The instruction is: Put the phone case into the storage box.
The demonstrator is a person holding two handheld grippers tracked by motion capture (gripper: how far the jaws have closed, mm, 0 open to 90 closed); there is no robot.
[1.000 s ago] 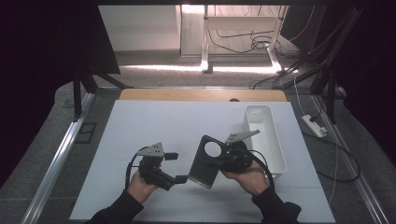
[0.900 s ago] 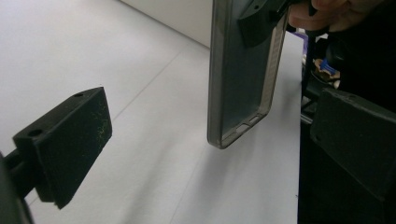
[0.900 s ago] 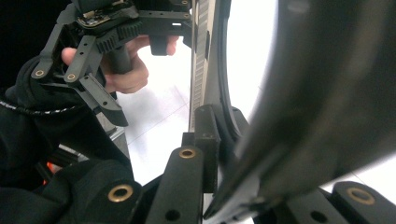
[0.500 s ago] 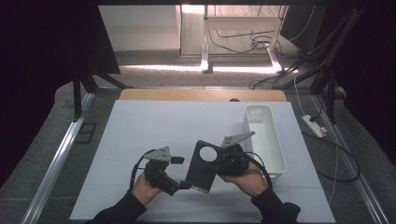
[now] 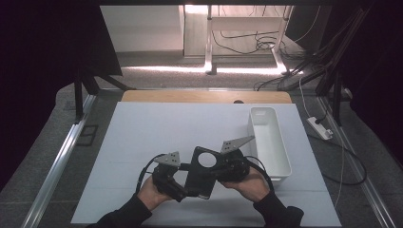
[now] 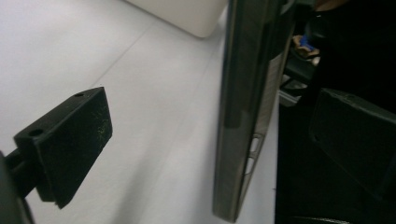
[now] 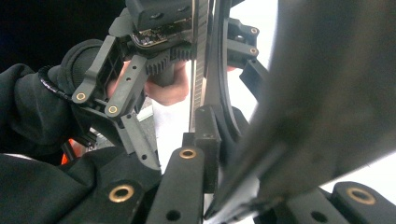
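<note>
At the left of the near part of the table, the left gripper [image 5: 186, 186] is held in the person's left hand [image 5: 149, 194]. Its jaws are spread, as seen in the left gripper view: one black pad [image 6: 70, 140] stands at the left and the other [image 6: 359, 140] at the right, and the thin edge of the dark flat plate [image 6: 245, 112] passes between them without being touched by either.

Just right of it, in the high view, the dark flat plate [image 5: 202, 173] is seen tilted up off the white table sheet [image 5: 157, 128], near the middle of the near edge. A round hole is cut through its upper part. No brand, label or writing can be read on the plate, on the grippers or elsewhere in the scene.

The far right side of the plate is pinched by the right gripper [image 5: 223, 167], which is held in the right hand [image 5: 249, 183]. In the right gripper view its jaws are pressed onto the plate [image 7: 336, 93], and the left gripper [image 7: 187, 37] is seen beyond, facing it.

Farther right, a long white bin [image 5: 281, 156] lies on the sheet, with its length running from near to far, just beside the right hand. A white power strip [image 5: 319, 128] lies on the floor beyond the table's right edge.
</note>
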